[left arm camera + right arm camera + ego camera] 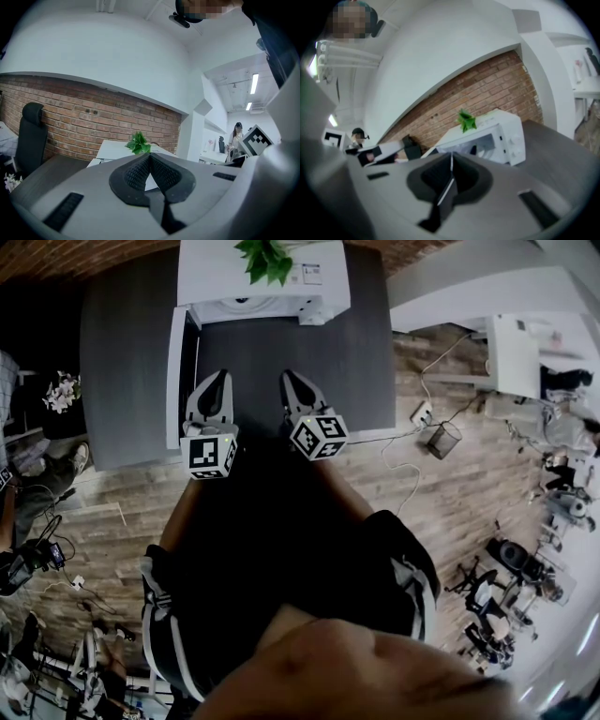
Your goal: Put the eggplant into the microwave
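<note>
Eggplant not visible in any view. Left gripper [217, 379] and right gripper [292, 381] both closed on nothing, facing open microwave [216, 273]. Judged light, glossy, slippery: grasp crosswise mid-body.

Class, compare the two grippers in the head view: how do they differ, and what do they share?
The left gripper points almost straight ahead; the right gripper slants leftward. The left gripper sits beside the white microwave door; the right gripper is over bare dark table. Both are shut, empty.
</note>
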Available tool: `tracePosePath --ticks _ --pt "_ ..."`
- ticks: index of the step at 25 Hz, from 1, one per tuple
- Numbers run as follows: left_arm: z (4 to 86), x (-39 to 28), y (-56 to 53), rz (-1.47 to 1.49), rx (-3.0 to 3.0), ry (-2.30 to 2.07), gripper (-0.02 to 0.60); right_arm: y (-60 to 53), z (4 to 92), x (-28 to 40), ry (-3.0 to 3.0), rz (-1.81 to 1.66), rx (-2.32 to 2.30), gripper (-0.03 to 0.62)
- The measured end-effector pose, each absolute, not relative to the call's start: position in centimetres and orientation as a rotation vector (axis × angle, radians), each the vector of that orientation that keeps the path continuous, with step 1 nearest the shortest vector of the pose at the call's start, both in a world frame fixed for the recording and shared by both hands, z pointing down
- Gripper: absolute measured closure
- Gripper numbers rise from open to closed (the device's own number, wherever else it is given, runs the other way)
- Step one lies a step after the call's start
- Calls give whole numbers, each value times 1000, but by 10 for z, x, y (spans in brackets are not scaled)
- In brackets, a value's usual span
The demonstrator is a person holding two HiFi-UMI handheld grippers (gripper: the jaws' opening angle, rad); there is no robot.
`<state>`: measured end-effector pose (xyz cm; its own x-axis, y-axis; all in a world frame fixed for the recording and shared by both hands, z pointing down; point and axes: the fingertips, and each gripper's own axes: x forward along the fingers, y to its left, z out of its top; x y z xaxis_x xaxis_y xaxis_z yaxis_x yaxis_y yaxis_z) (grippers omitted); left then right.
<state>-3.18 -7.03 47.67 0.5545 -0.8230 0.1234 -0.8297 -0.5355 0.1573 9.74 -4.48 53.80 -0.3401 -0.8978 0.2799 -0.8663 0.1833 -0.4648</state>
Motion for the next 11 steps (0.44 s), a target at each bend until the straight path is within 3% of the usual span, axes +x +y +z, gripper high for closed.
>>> tracePosePath --ticks 11 --pt "476 -25 -70 44 2593 -1386 545 -44 537 103 2372 -860 -1774 559"
